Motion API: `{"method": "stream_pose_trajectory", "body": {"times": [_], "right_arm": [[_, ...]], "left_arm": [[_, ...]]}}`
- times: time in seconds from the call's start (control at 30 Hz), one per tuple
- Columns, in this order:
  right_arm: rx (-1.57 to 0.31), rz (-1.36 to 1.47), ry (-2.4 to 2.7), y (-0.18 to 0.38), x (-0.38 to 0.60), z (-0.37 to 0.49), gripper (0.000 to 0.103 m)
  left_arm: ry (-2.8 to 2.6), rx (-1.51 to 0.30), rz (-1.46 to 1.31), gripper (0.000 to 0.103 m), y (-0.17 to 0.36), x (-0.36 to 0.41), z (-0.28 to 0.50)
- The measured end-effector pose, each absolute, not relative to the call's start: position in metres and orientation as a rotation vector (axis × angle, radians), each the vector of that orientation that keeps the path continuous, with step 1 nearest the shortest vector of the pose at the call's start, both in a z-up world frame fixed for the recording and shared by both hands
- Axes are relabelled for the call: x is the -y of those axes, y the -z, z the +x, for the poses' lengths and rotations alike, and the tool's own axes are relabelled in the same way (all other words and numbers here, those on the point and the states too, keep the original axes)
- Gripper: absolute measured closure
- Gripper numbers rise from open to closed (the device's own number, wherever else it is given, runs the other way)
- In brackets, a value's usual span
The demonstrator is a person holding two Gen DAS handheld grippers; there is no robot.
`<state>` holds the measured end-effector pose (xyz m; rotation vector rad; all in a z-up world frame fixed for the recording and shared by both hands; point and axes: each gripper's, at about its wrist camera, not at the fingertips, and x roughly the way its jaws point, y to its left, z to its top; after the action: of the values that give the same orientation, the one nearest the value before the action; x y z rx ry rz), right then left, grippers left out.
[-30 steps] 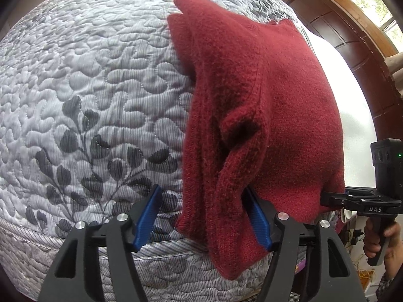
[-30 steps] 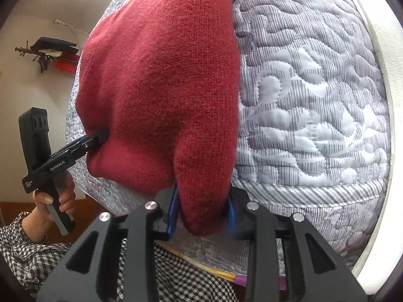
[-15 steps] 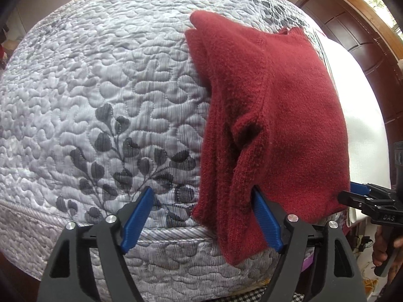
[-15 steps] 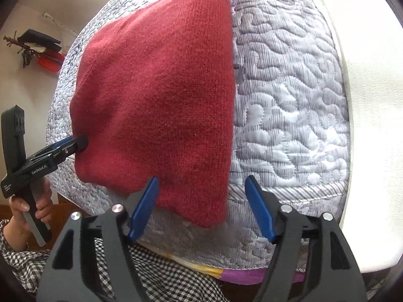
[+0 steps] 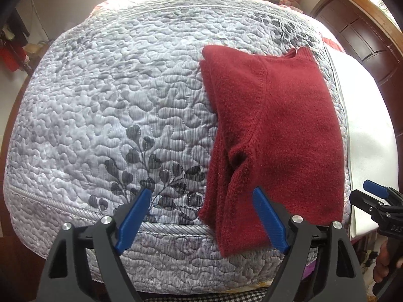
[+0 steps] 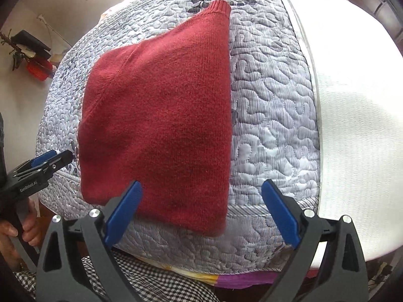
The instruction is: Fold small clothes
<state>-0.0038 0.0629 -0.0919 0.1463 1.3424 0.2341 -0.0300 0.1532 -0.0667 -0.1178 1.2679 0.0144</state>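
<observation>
While both jaws gape, one red sweater [image 5: 274,136], one quilt [image 5: 121,105]

Grey quilted bedspread [image 5: 105,105], dark wooden headboard [image 5: 362,35], pale walls [image 6: 22,10], bright daylight.

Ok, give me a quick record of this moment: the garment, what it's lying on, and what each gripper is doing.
garment: red sweater, folded, near edge overhanging
surface: grey quilted bedspread with a leaf print
beside it: white sheet, to the right of the bedspread
left gripper: jaws open, holding nothing
right gripper: jaws open, holding nothing
contact: neither gripper grips the sweater
</observation>
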Motion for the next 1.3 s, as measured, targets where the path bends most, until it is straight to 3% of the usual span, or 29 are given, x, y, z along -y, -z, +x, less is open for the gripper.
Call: {"method": "stream_pose_trajectory", "body": {"times": [0.3,0.37,1.3], "right_arm": [[-1.335,0.131,-0.214,0.083,-0.07,0.001,0.007],[-1.343,0.136,-0.205,0.083,-0.071,0.001,0.003],[-1.258,0.111,-0.194,0.055,-0.092,0.011,0.003]], "left_arm": [[-0.041,-1.249,-0.064,0.016,0.05,-0.144,-0.033],[-0.039,-1.25,-0.066,0.015,0.047,-0.143,-0.032],[-0.054,-1.246,0.018,0.012,0.036,-0.132,-0.029]]}}
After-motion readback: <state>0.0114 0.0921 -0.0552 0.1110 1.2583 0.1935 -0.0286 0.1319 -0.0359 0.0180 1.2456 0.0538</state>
